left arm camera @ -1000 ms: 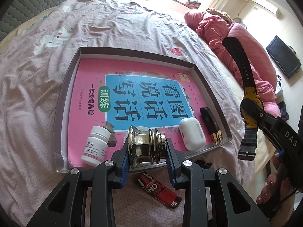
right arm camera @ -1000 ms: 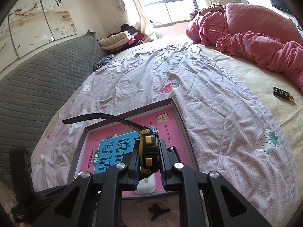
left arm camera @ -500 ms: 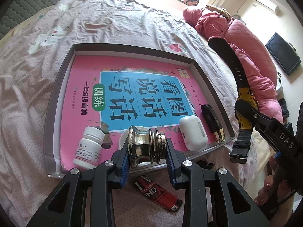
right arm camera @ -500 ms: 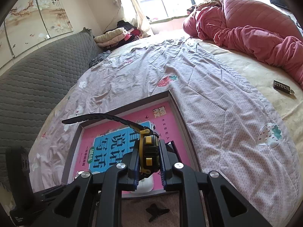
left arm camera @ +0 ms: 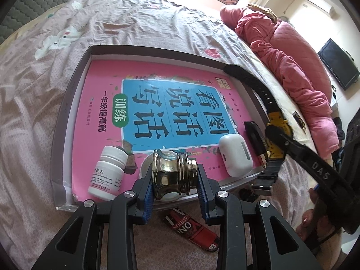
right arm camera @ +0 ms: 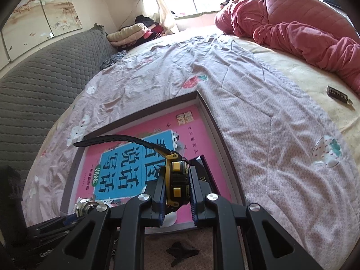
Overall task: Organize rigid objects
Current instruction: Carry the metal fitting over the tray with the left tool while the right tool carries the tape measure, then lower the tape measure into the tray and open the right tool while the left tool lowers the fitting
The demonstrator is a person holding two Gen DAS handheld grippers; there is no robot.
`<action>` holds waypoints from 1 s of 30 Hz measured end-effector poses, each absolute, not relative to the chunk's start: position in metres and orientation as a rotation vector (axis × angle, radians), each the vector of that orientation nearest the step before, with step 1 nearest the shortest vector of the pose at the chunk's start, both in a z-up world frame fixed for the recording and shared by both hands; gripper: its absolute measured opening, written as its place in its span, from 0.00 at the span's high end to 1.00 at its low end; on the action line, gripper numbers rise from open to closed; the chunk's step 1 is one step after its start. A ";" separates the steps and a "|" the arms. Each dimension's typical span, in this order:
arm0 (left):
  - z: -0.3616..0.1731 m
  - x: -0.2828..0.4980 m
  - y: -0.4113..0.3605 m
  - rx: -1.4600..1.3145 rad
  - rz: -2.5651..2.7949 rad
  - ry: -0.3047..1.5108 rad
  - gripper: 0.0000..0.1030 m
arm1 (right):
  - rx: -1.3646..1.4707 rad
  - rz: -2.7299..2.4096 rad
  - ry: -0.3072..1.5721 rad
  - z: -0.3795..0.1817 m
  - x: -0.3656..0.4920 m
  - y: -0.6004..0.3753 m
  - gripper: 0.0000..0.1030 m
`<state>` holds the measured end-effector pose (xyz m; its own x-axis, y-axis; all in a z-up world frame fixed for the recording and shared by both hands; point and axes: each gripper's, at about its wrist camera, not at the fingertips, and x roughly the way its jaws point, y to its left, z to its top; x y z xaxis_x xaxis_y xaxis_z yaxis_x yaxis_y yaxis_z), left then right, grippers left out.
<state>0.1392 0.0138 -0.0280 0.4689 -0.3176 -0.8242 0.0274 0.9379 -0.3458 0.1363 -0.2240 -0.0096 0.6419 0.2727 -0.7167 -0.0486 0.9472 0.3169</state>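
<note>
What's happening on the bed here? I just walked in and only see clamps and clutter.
A person is sorting small items into a shallow box lined with a pink book. The left gripper is shut on a shiny metal knob at the box's near edge. The right gripper is shut on a black-and-yellow watch, held over the box. A pill bottle, white earbud case and a dark lighter already lie inside; a red lighter is outside on the bedspread.

Tray on the bed, stuff piling up inside

Book (left arm camera: 139, 103) lies flat in the tray (left arm camera: 67, 121); bottle (left arm camera: 108, 175) at its near left, earbud case (left arm camera: 236, 155) near right, with a lighter (left arm camera: 254, 135) just right of it. Another lighter (left arm camera: 193, 231) sits on the bed (left arm camera: 33, 112) before the tray.
</note>
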 end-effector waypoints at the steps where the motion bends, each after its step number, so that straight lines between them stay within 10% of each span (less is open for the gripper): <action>1: -0.028 0.139 0.013 -0.299 -0.216 1.066 0.67 | 0.278 0.183 0.861 -0.011 0.137 -0.223 0.83; 30: -0.029 0.142 0.012 -0.280 -0.202 1.059 0.67 | 0.166 0.150 0.969 -0.024 0.150 -0.206 0.82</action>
